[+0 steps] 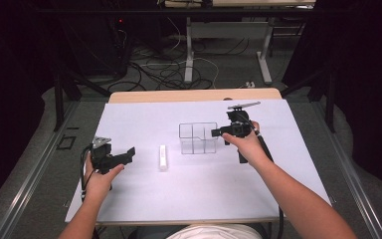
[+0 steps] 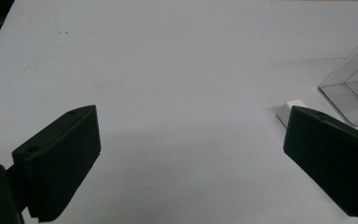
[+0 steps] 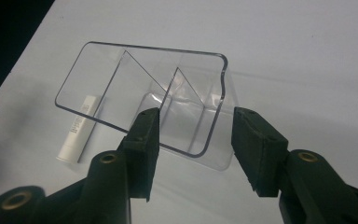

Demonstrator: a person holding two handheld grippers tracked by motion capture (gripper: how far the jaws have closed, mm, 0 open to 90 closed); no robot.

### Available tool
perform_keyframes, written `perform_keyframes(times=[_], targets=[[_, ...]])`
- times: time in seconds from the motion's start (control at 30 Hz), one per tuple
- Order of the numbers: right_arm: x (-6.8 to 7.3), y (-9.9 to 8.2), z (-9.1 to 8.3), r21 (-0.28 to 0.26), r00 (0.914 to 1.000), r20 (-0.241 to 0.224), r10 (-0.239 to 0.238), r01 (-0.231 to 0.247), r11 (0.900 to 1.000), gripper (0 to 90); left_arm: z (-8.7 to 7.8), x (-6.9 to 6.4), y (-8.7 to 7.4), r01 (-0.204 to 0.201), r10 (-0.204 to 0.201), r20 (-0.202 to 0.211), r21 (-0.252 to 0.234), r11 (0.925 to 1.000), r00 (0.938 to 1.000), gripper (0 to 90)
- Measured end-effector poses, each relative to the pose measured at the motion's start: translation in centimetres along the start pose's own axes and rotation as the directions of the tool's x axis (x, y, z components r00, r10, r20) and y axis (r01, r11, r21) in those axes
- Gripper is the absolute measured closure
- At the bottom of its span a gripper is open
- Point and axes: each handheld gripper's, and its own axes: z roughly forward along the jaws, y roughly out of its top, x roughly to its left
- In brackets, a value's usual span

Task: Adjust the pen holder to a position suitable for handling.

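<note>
Hovering right claw (image 1: 218, 133) beside organizer (image 1: 197, 138)

Left gripper (image 2: 191, 163): jaws spread wide, nothing between them, bare white table surface (image 2: 177, 70) beneath and ahead. End of a small white tube (image 2: 288, 108) shows just past the upper edge of the right-hand jaw. Corner of a clear plastic organizer (image 2: 352, 91) with inner dividers sits at the right edge, near the tube.
</note>
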Motion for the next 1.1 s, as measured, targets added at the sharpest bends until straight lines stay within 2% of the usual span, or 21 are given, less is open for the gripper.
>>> perform_keyframes(times=[0.23,0.3,0.43,0.57,0.73,0.87,0.9,0.93,0.97,1.1], targets=[[-1.4,-1.1,-1.1,-0.031,0.9992,-0.033,-0.023,0.022,0.9993,35.3,0.2,-0.1,-0.2,0.014,-0.013,-0.008,0.013,0.9998,0.9999,4.1],[-2.0,-1.4,-1.2,-0.036,0.9979,-0.040,-0.051,0.049,0.9981,29.8,0.3,-0.3,-0.2,0.008,-0.008,-0.008,0.014,0.9999,0.9999,4.3],[-2.9,-2.2,-1.6,-0.045,0.9956,-0.009,-0.094,0.093,0.9946,22.8,0.4,-0.6,-0.2,0.009,-0.009,-0.007,0.017,0.9998,0.9999,4.7],[-4.2,-3.1,-2.0,-0.051,0.9961,0.004,-0.088,0.088,0.9948,17.6,0.4,-0.7,-0.2,0.002,-0.002,-0.003,0.022,0.9998,1.0000,4.7],[-5.8,-4.2,-2.5,-0.073,0.9943,0.065,-0.085,0.089,0.9933,15.0,0.3,-0.8,-0.2,0.004,-0.004,0.007,0.019,0.9998,1.0000,5.8],[-7.1,-5.0,-2.9,-0.093,0.9812,0.150,-0.122,0.137,0.9863,14.8,0.2,-1.1,-0.1,0.005,-0.005,0.024,0.018,0.9998,0.9997,7.0],[-7.1,-5.0,-2.9,-0.093,0.9812,0.150,-0.122,0.137,0.9863,14.8,0.2,-1.1,-0.1,0.005,-0.005,0.024,0.018,0.9998,0.9997,7.7],[-7.7,-5.5,-3.0,-0.100,0.9737,0.176,-0.145,0.164,0.9814,14.4,0.1,-1.3,0.0,0.002,-0.002,0.033,0.020,0.9998,0.9995,8.2],[-7.7,-5.5,-3.0,-0.100,0.9737,0.176,-0.145,0.164,0.9814,14.4,0.1,-1.3,0.0,0.002,-0.002,0.033,0.020,0.9998,0.9995,8.8],[-8.6,-6.4,-3.1,-0.103,0.9595,0.222,-0.173,0.199,0.9745,10.3,-0.1,-1.9,0.2,-0.002,0.001,0.052,0.030,0.9995,0.9987,12.5]])
